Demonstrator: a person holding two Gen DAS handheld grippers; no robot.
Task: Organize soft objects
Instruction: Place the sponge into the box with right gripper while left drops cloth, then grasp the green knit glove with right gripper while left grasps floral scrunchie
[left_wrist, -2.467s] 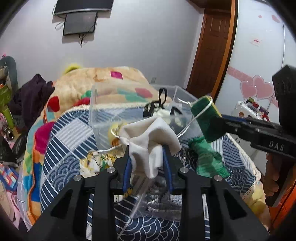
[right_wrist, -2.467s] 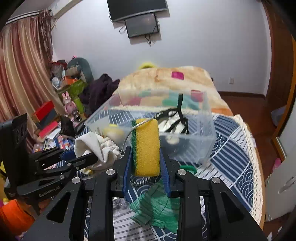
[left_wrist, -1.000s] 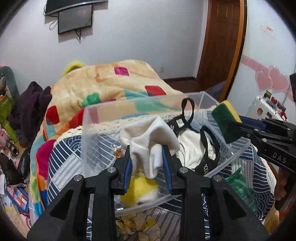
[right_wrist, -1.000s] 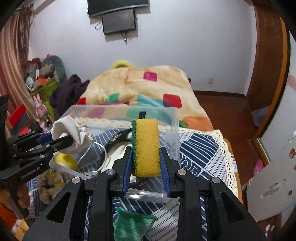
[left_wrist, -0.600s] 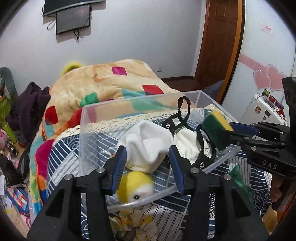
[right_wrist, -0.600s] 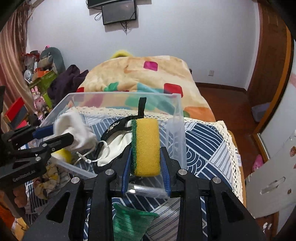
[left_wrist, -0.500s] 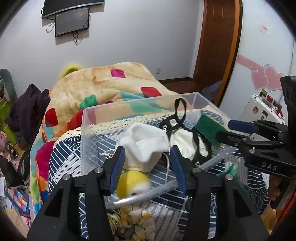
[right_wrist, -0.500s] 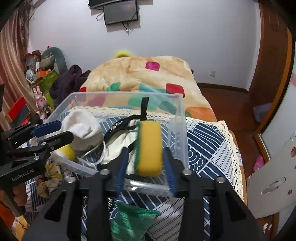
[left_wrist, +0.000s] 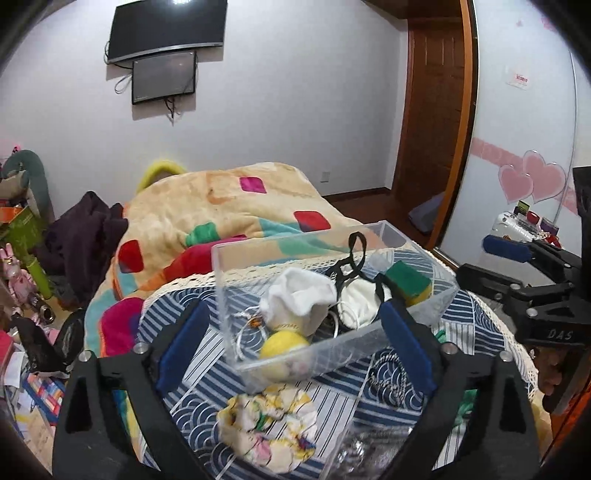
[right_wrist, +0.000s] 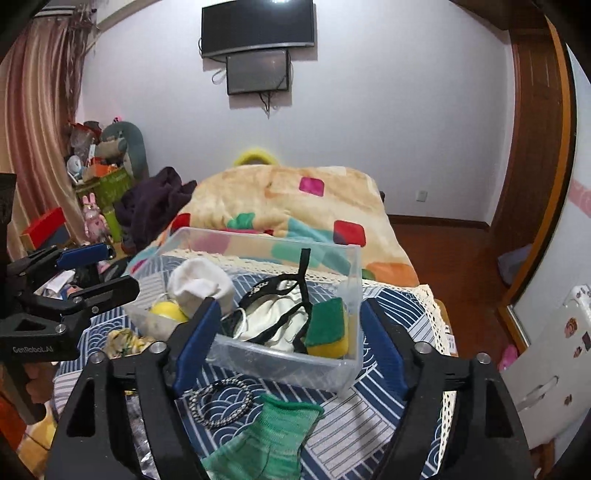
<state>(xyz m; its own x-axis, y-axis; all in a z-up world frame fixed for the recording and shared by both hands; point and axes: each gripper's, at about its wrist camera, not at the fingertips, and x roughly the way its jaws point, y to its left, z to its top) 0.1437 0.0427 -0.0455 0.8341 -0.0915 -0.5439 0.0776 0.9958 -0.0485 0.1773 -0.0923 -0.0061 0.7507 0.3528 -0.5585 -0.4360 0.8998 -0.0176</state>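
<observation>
Soft things fill the clear plastic bin (right_wrist: 352, 291) that sits on the blue-and-white patterned bedspread (right_wrist: 388, 417) in front of me. A bunched white cloth (left_wrist: 299, 302) leans in its left part above a yellow ball (left_wrist: 282, 343). A yellow sponge with a green scouring face (right_wrist: 327, 328) lies tilted in the near right corner, touching the wall. Between them rests a pale cloth piece with black straps (right_wrist: 284, 317), one strap standing up past the rim. Both my grippers are empty, their blue-padded fingers spread wide: my left gripper (left_wrist: 291, 347) frames the bin's near wall, my right gripper (right_wrist: 288, 343) frames its near right corner, each held back from the rim. Outside the bin, on the bedspread, lie a crumpled floral scrunchie (left_wrist: 269, 421) just beside the near left wall, a dark beaded ring (right_wrist: 221, 402) and a green knitted cloth (right_wrist: 266, 439) close to my right fingers. Open bedspread runs to the right of the bin as far as a lace edge (right_wrist: 436, 314). A blanket with coloured squares (right_wrist: 295, 199) is heaped behind the bin.
</observation>
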